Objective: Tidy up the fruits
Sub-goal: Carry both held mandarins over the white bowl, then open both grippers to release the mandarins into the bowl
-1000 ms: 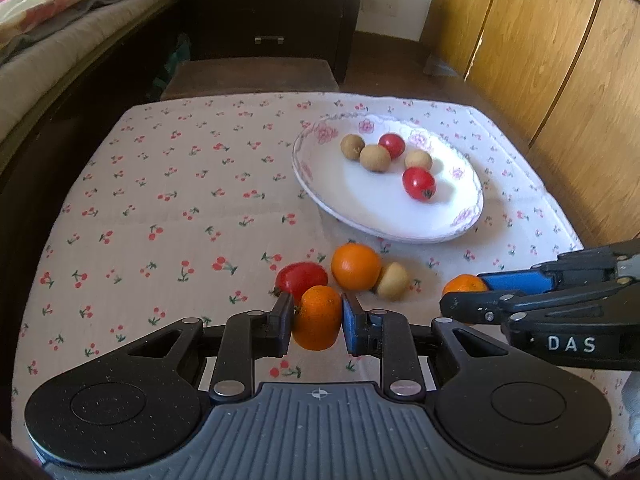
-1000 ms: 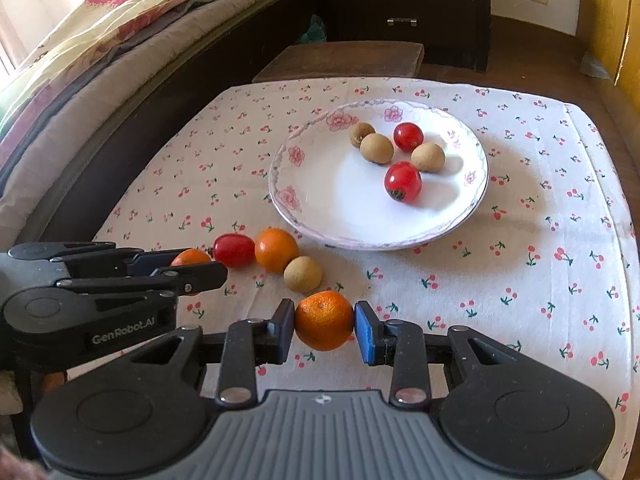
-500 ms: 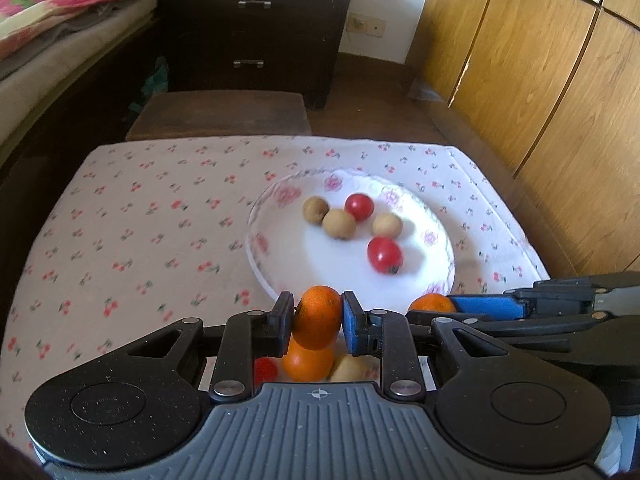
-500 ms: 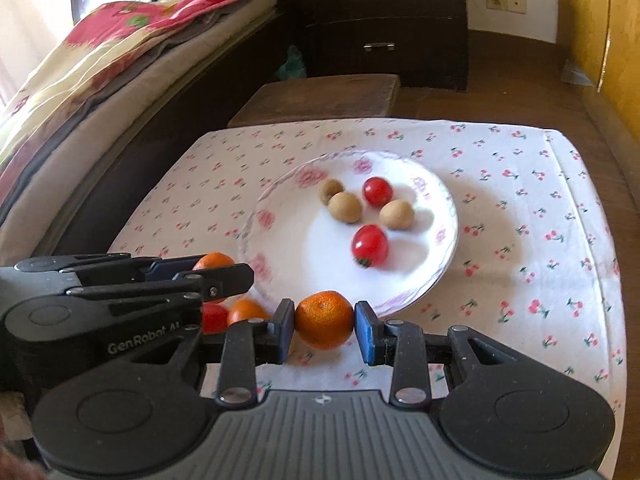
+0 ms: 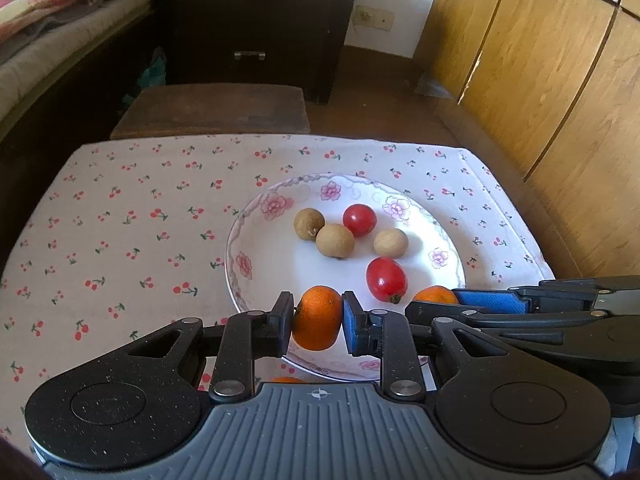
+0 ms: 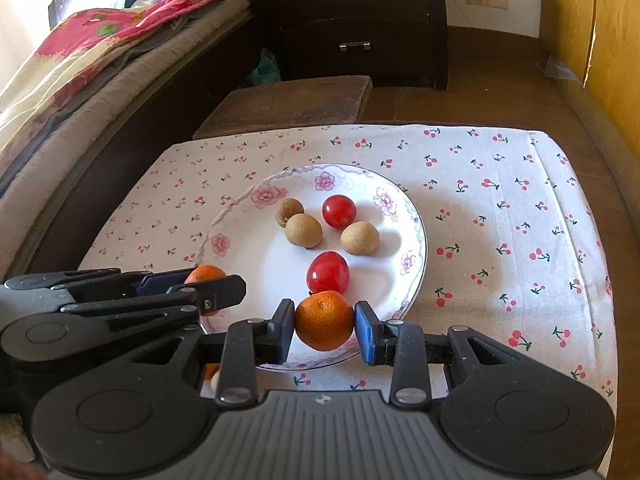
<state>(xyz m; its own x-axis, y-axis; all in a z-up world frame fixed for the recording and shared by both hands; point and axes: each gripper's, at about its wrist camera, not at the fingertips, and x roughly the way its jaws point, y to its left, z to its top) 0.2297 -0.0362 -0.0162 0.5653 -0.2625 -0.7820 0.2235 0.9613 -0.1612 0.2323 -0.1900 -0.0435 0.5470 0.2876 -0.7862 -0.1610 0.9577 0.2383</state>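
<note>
An orange (image 5: 316,322) is being gripped by the left gripper (image 5: 316,324) over the near rim of the flowered plate (image 5: 256,264). A second orange (image 6: 325,320) is being clamped by the right gripper (image 6: 325,328) above the same rim. Two tomatoes and three longans are lying in the plate.

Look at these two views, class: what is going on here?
A person is sorting fruit with handheld tongs, one in each hand. The left tongs grip a small orange, and the right tongs grip another orange. Both hang over the near rim of the flowered plate, side by side. The plate already holds three brown longans and two red tomatoes. Neither orange has been set down yet.
</note>
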